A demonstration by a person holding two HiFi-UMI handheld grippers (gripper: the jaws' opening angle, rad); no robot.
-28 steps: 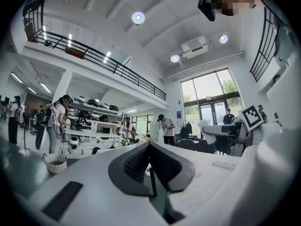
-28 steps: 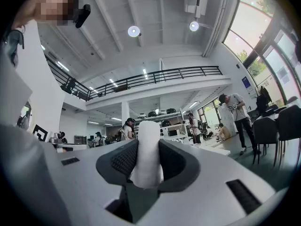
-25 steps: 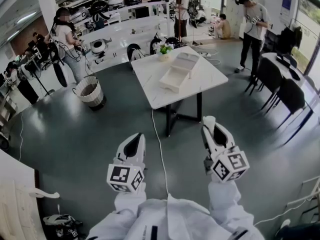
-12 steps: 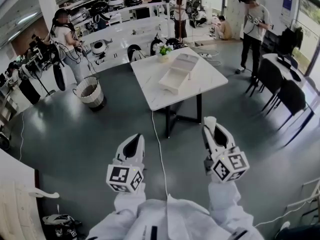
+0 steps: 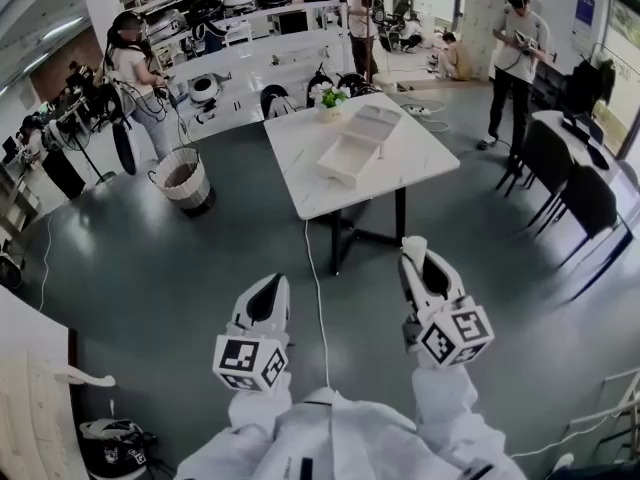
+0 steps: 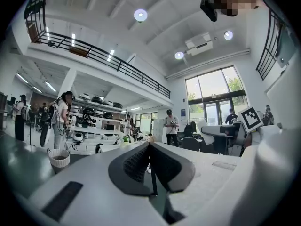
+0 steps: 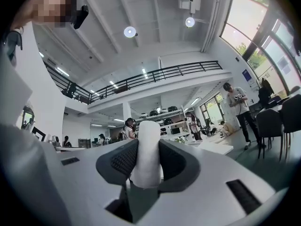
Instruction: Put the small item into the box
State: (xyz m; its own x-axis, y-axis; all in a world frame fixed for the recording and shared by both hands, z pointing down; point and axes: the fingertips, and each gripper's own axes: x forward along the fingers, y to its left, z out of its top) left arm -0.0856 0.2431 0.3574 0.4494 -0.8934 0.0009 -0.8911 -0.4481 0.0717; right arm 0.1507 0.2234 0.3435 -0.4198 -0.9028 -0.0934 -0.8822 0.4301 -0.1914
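Observation:
My right gripper is shut on a small white cylinder, whose rounded end sticks out past the jaws. In the head view it hangs over the floor, well short of the white table. On that table lies the open white box with its lid folded back. My left gripper is shut with nothing in it; its dark pads meet along a thin line.
A potted plant stands at the table's far corner. A cable runs across the grey floor from the table toward me. A wicker bin sits left of the table, dark chairs to the right. Several people stand around the room.
The head view has shifted slightly; both grippers keep their places before me and the right one still holds the cylinder.

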